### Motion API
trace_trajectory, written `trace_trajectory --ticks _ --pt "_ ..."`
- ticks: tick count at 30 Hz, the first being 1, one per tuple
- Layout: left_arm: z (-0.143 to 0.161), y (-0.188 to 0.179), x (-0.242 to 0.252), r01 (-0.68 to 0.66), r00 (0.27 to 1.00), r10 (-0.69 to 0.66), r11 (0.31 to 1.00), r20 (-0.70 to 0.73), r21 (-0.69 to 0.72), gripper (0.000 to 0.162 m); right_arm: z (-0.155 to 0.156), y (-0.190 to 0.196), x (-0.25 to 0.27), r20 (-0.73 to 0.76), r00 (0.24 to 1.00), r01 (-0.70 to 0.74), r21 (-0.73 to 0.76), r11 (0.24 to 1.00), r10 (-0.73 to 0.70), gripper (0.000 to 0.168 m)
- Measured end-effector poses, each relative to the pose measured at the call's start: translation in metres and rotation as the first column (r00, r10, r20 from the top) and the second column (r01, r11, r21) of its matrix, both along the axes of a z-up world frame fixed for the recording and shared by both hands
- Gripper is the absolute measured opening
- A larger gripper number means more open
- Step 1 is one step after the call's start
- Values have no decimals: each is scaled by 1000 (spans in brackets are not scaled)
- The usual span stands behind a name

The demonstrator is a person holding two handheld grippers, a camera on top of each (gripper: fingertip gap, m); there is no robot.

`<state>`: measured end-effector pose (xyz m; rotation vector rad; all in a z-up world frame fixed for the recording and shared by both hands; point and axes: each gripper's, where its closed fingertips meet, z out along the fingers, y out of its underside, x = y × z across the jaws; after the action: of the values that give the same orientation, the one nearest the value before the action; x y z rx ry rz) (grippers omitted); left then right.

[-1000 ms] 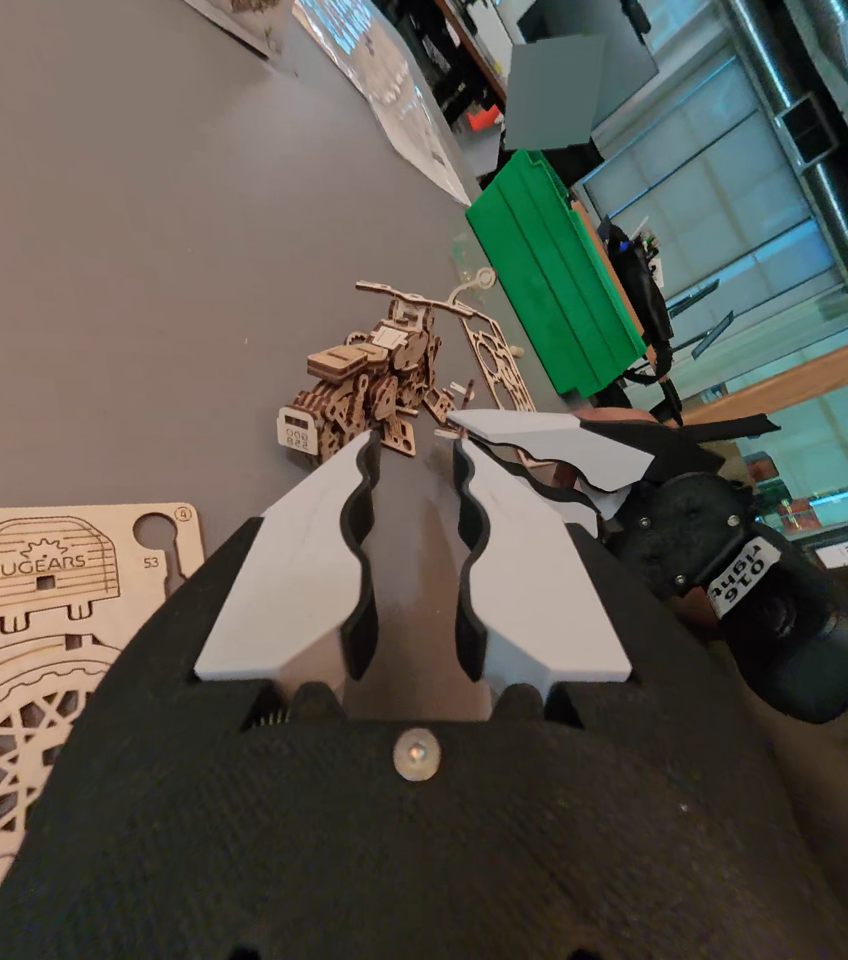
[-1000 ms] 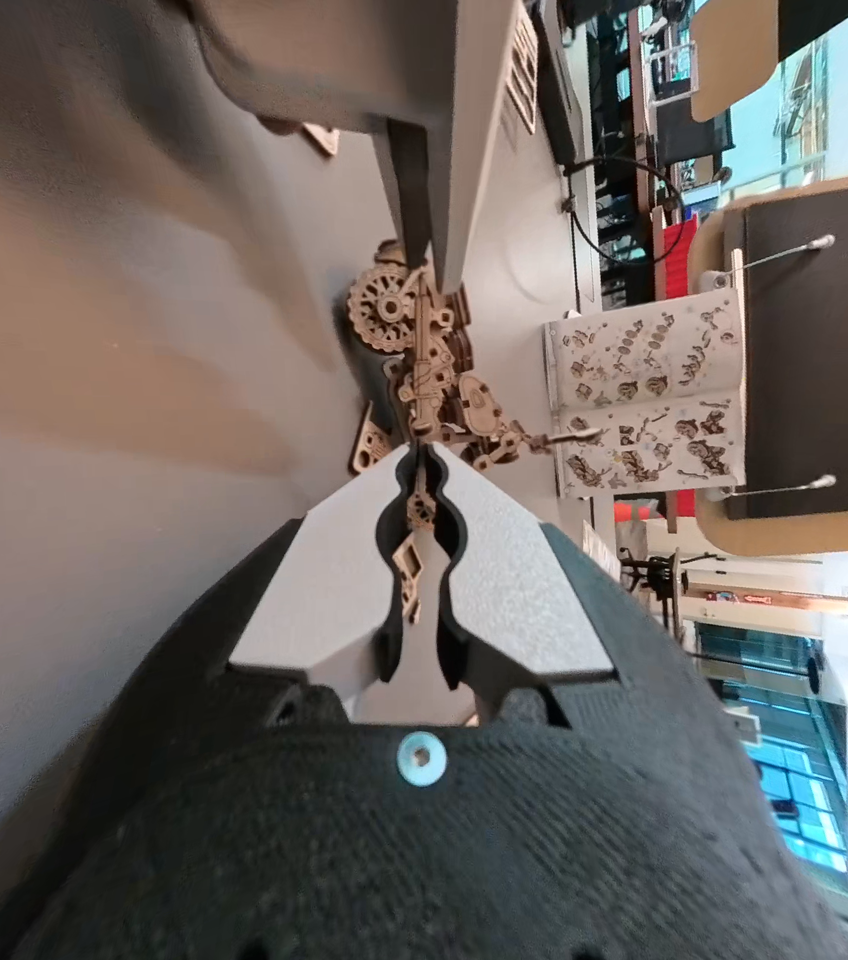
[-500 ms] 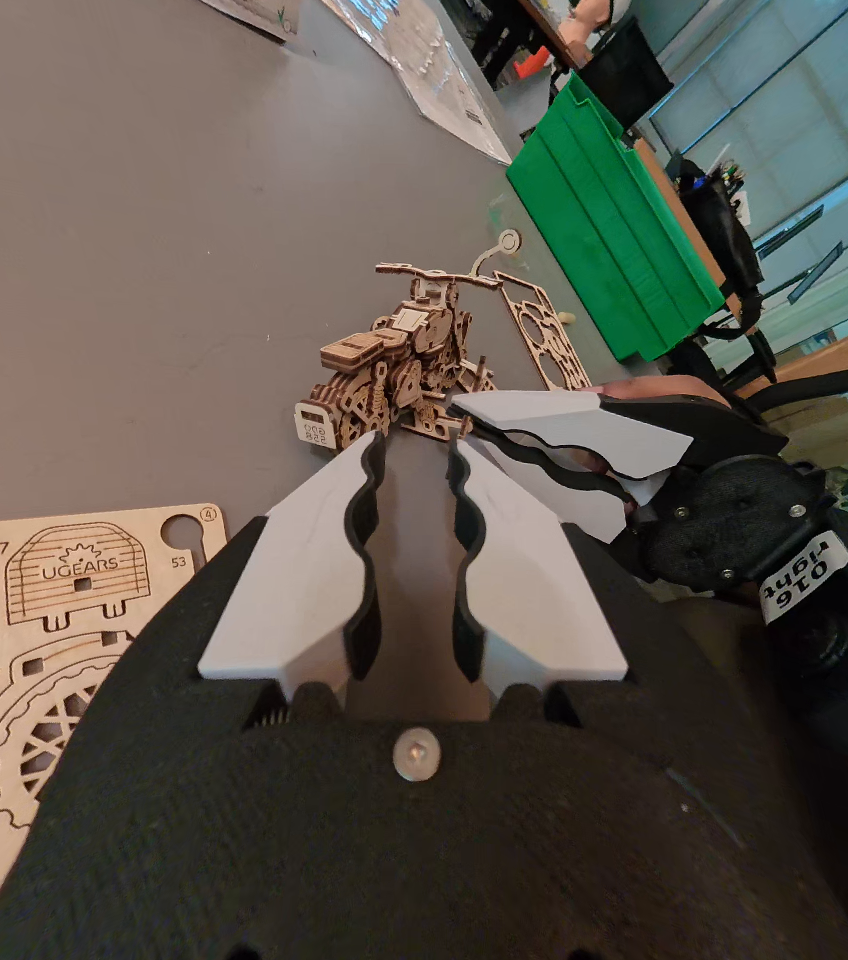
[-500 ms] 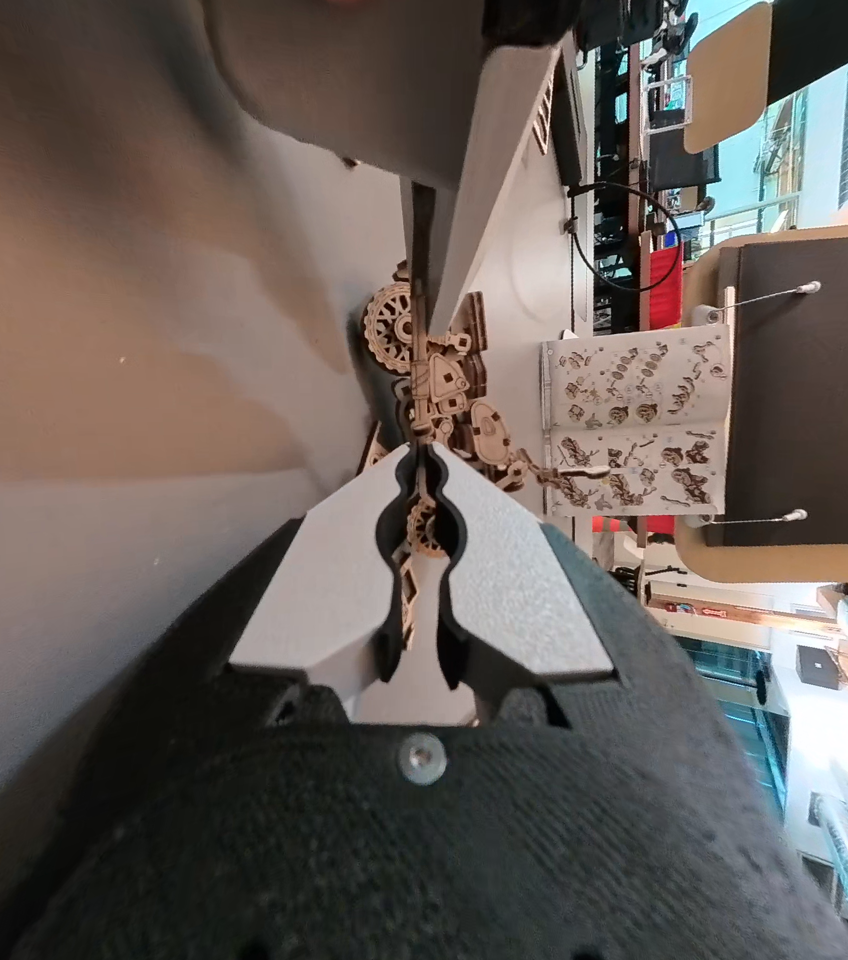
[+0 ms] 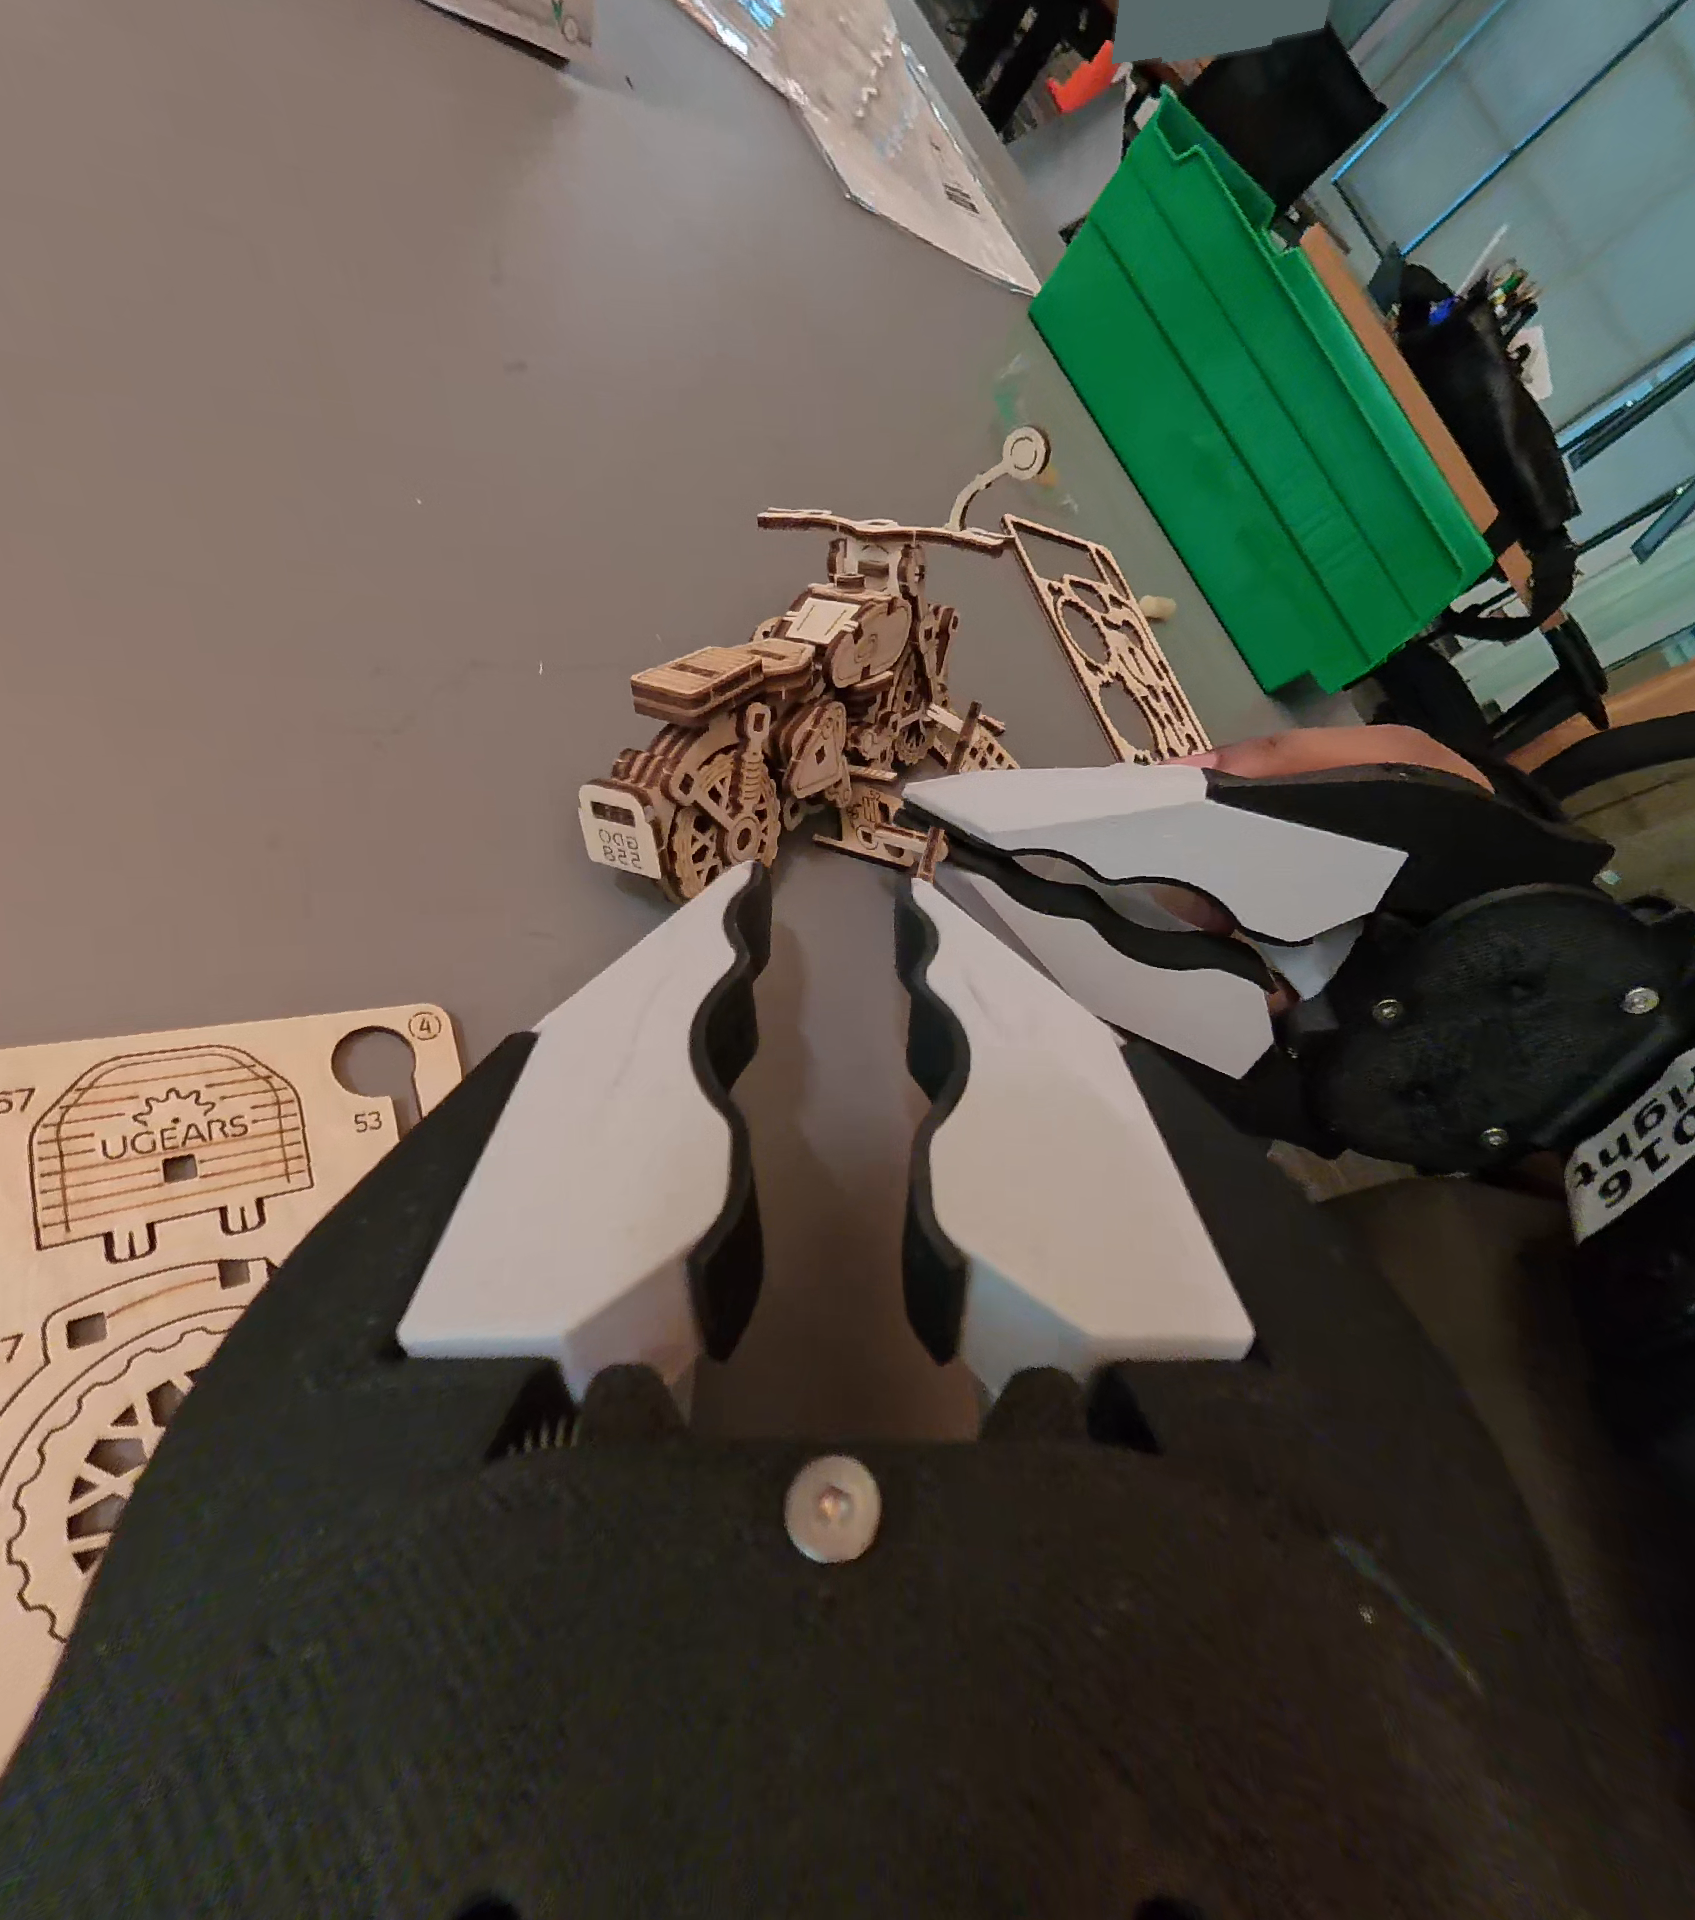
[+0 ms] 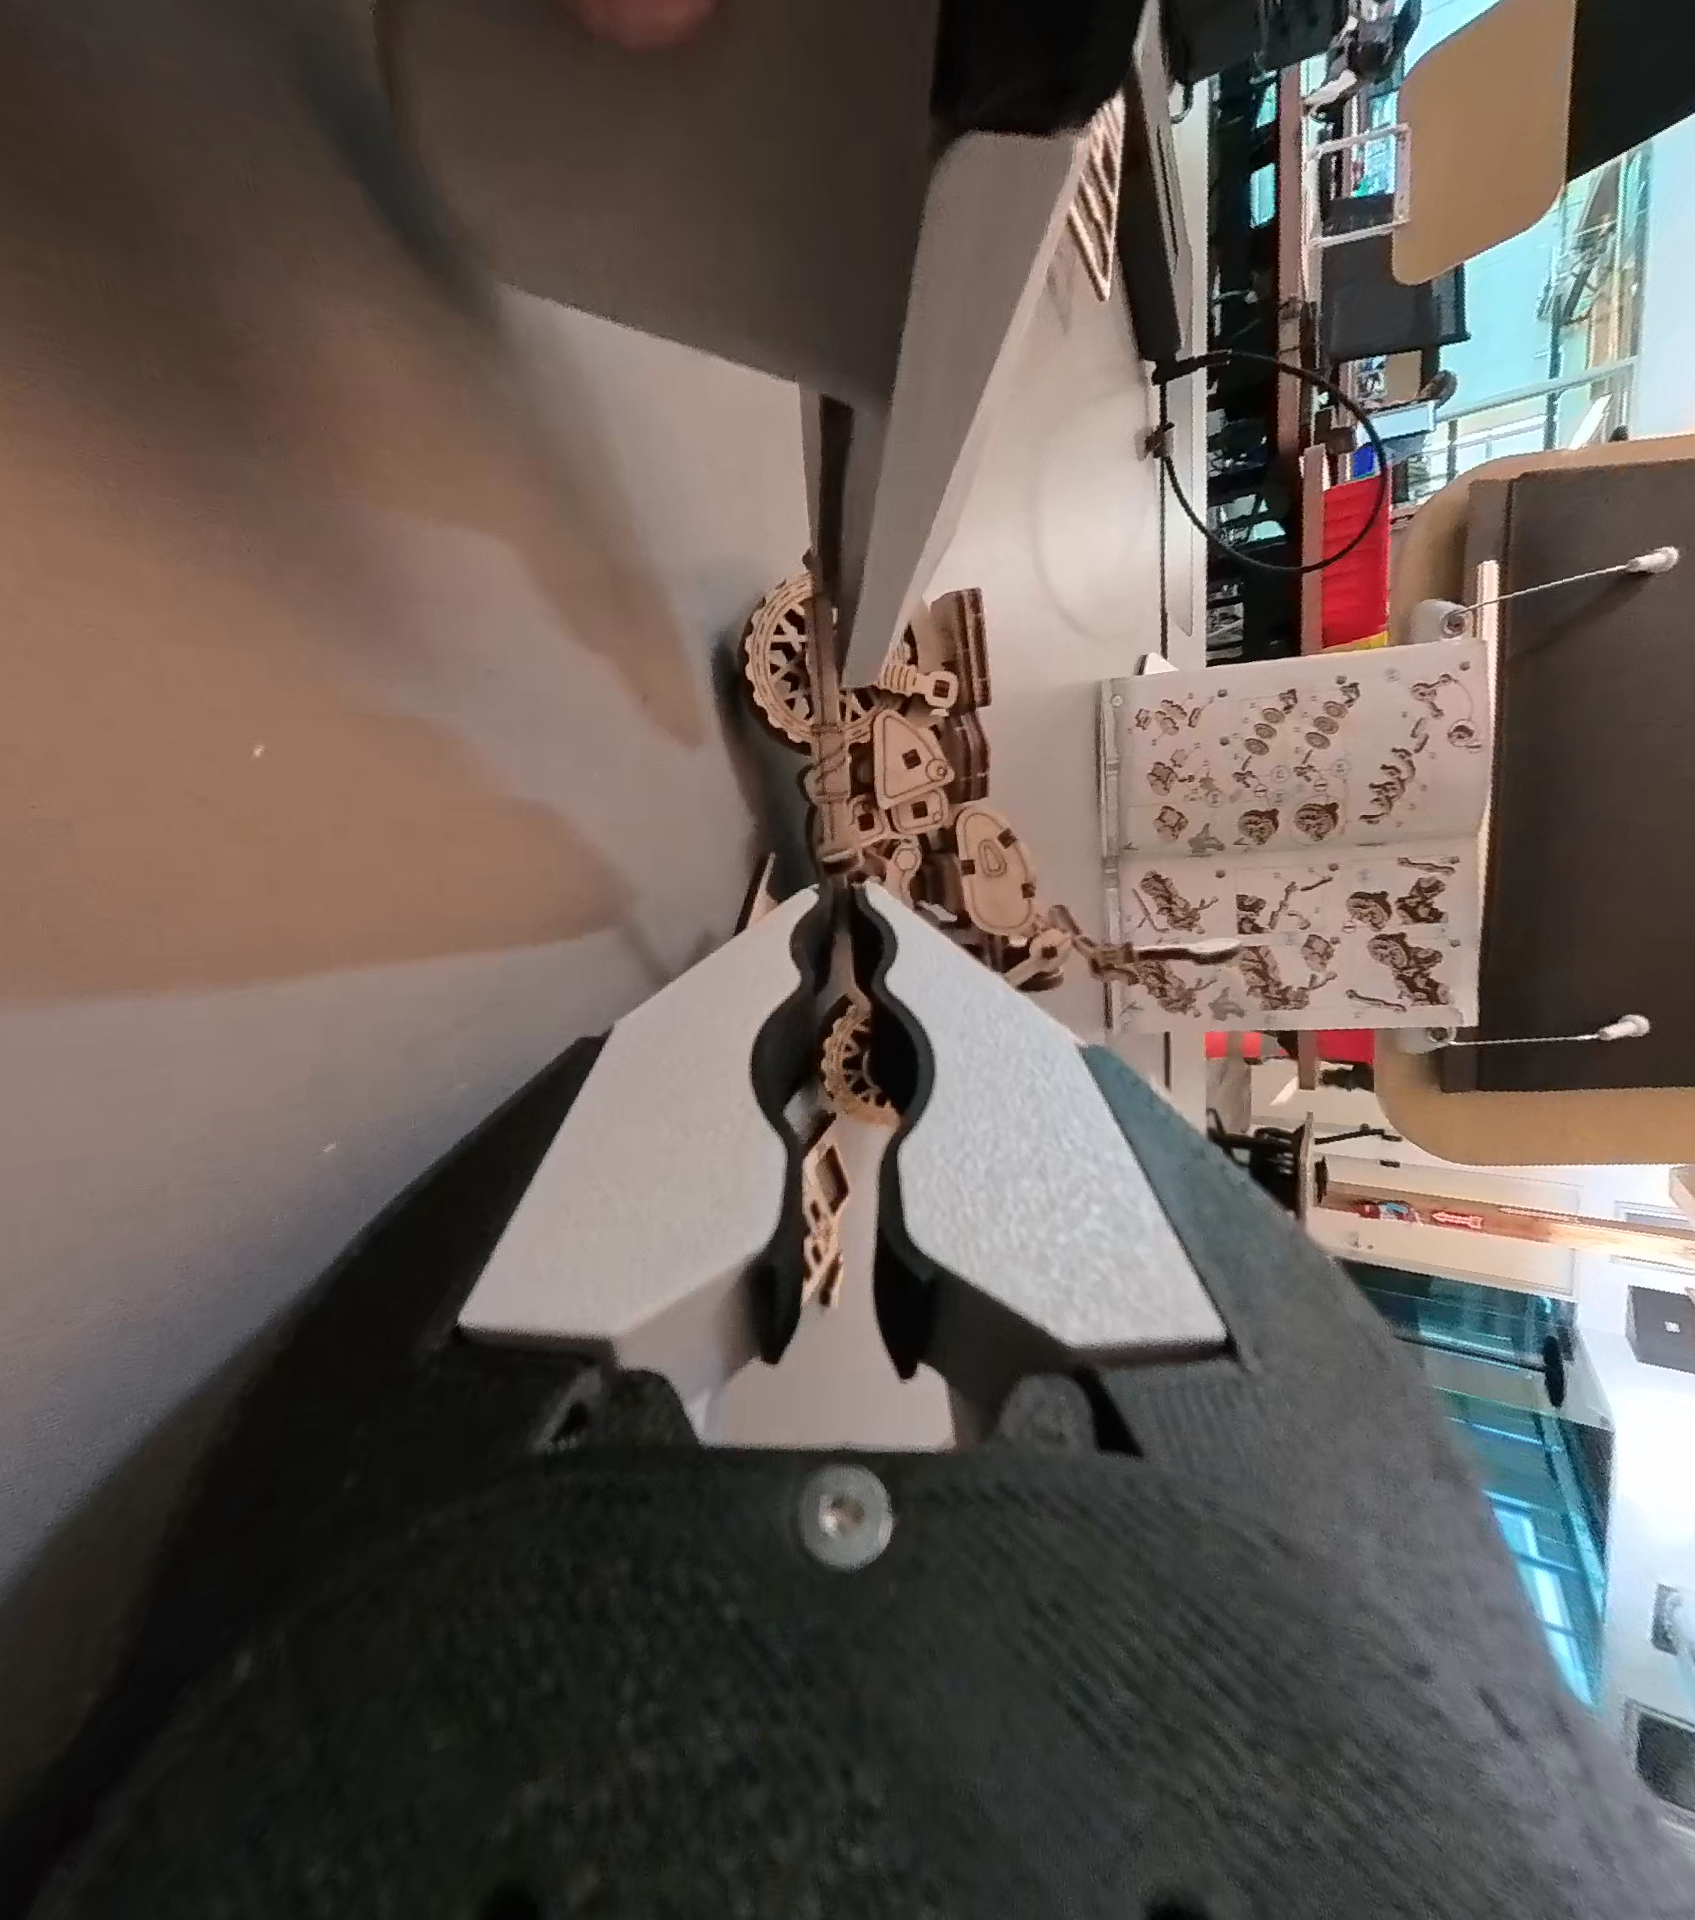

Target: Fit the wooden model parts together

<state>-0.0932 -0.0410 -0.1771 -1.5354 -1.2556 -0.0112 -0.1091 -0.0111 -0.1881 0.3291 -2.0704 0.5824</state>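
A partly built wooden motorcycle model (image 5: 791, 727) stands on the grey table (image 5: 251, 468). My left gripper (image 5: 830, 894) is open and empty, with its tips just short of the model's rear wheel. My right gripper (image 5: 910, 826) comes in from the right, level with the model's near side. In the right wrist view my right gripper (image 6: 838, 899) is shut on a thin flat wooden part (image 6: 822, 1216) with diamond-shaped holes, seen edge-on. The part's front end meets the model (image 6: 884, 769) by its frame. A left gripper finger (image 6: 926, 416) hangs above the model there.
A wooden part sheet (image 5: 147, 1174) lies at the near left. An emptied wooden frame (image 5: 1103, 634) lies behind the model, and a green bin (image 5: 1238, 416) stands beyond it. An open instruction booklet (image 6: 1290, 831) is propped on a stand. Papers (image 5: 905, 135) lie at the far edge. Tip to tip, the grippers are about 4 cm apart.
My right gripper has carried the wooden part forward, up to the model's side. My left gripper has stayed open and tilted slightly while holding behind the rear wheel.
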Motion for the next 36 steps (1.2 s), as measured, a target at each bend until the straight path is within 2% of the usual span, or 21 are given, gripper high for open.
trace_trajectory --ticks 11,24,28,31,36 --pt "7 -3 -2 -5 999 6 1000 -34 8 16 -4 3 -2 39 998 47 4 999 -47 1" --pt "2 3 4 44 999 -45 998 18 42 14 -2 0 -3 30 999 40 -13 999 -40 0" --pt "3 4 5 50 999 -50 998 14 46 12 -2 -1 -3 33 999 41 -18 999 -40 0" --pt "3 4 4 46 999 -47 997 20 57 3 -2 -2 -2 28 999 34 -13 999 -34 0" --pt "5 3 4 42 998 -46 994 42 103 2 -3 -3 -2 34 999 32 -20 999 -31 1"
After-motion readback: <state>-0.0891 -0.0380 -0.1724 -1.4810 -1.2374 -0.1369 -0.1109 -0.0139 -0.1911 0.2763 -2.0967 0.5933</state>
